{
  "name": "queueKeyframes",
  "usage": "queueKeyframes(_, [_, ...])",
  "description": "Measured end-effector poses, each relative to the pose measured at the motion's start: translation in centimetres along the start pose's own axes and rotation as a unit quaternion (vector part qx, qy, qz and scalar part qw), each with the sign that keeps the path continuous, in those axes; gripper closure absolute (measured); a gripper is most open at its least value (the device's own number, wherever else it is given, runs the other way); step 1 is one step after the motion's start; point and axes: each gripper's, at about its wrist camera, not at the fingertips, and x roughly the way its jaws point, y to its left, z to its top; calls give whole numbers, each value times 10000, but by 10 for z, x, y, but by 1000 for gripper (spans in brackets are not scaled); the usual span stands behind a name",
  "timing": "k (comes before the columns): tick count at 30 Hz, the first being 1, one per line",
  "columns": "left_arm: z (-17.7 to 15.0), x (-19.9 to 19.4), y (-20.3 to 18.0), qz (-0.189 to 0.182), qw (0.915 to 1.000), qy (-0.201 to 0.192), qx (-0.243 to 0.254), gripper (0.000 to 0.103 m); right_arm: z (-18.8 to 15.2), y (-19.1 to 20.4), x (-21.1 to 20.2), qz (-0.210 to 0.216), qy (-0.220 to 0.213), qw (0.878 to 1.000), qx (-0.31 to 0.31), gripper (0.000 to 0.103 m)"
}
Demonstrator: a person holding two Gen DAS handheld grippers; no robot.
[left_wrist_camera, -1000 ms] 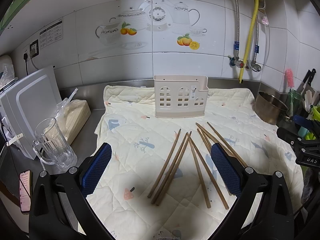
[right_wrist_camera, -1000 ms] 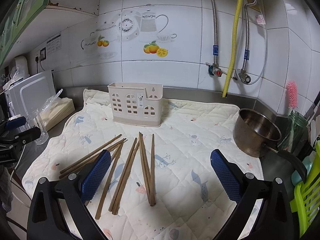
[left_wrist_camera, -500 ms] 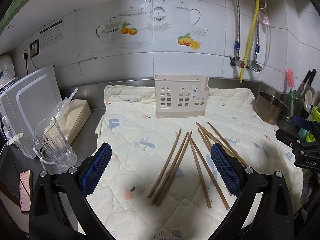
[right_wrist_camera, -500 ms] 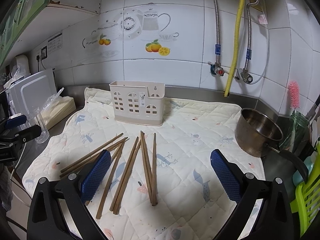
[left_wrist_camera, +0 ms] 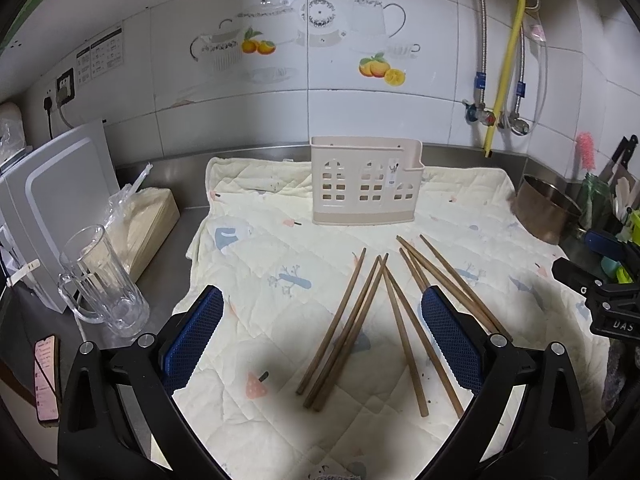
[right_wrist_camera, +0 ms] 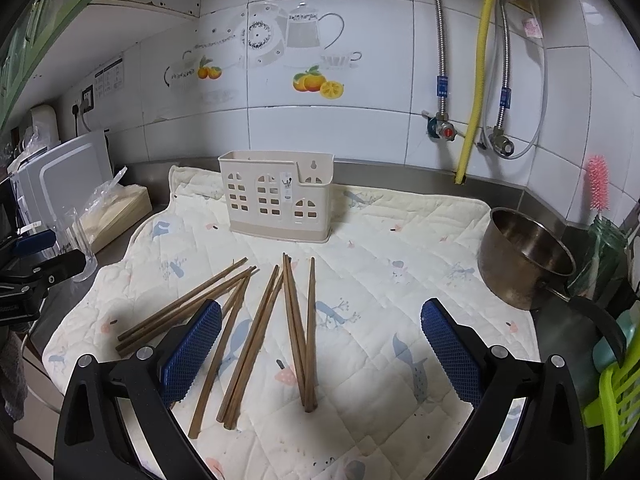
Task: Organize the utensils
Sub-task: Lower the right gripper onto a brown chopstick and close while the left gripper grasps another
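Several brown wooden chopsticks (left_wrist_camera: pixel 376 320) lie fanned out on a cream quilted mat (left_wrist_camera: pixel 260 264); they also show in the right wrist view (right_wrist_camera: pixel 260 328). A beige perforated utensil holder (left_wrist_camera: pixel 366 182) stands upright at the back of the mat, and shows in the right wrist view (right_wrist_camera: pixel 276 196) too. My left gripper (left_wrist_camera: pixel 322 340) is open and empty, hovering above the near ends of the chopsticks. My right gripper (right_wrist_camera: pixel 320 344) is open and empty, above the chopsticks' right side.
A glass mug (left_wrist_camera: pixel 102 280), a wrapped box (left_wrist_camera: pixel 144 216) and a white board (left_wrist_camera: pixel 52 200) stand left of the mat. A phone (left_wrist_camera: pixel 46 380) lies near left. A steel pot (right_wrist_camera: pixel 524 256), a brush jar (right_wrist_camera: pixel 600 248) and a green rack (right_wrist_camera: pixel 616 396) are on the right.
The right wrist view has shifted slightly, with the holder and chopsticks a little further right and lower. The left wrist view is almost unchanged. Both grippers stay open.
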Motion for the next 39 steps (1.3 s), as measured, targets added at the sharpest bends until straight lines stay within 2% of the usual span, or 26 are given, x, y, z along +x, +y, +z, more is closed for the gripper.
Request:
queueKeyframes(24, [-15,43,13,-18,9988,475,67,6,-20,-3,48,125,575,9982,-129,7])
queueKeyframes(27, [-20,50,15,-46,9982,593,97,10,-26,-5,54,134,697,9974,-112,8])
queueKeyframes(29, [-24,54,17,-61,9976,686,106,12,-30,-5,59,129,775,9969,-101,12])
queueKeyframes(30, [-25,56,18,-58,9973,717,109,14,-33,-6,62,162,826,9964,-81,22])
queueKeyframes(33, [-31,62,20,-78,9966,815,117,20,-37,-7,68,239,947,9952,16,27])
queueKeyframes(39, [-39,73,29,-193,9946,1019,33,42,-45,-5,83,404,1167,9923,102,49])
